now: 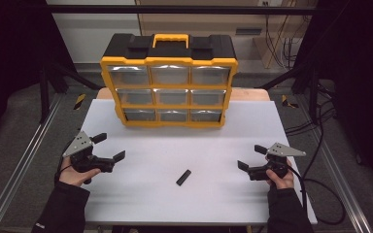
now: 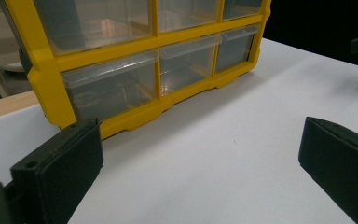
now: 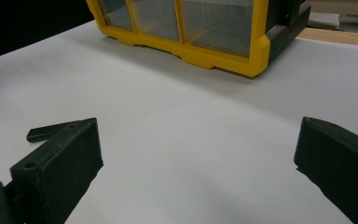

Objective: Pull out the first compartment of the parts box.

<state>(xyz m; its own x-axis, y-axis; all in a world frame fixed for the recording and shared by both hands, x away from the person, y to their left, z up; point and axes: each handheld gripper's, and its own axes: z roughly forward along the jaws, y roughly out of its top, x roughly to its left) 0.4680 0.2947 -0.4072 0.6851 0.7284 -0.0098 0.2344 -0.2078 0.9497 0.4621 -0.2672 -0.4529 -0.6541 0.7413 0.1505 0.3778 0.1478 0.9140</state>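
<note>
White tabletop, small black bar between left claw and right claw, both wide apart, empty.

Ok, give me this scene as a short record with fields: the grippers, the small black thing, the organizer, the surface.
left gripper: open, empty, left side of the board
right gripper: open, empty, right side of the board
black piece: lies flat on the board between the grippers, untouched
organizer: yellow and black, nine clear drawers, all shut, upright at the far edge
board: white, covers the table
</note>
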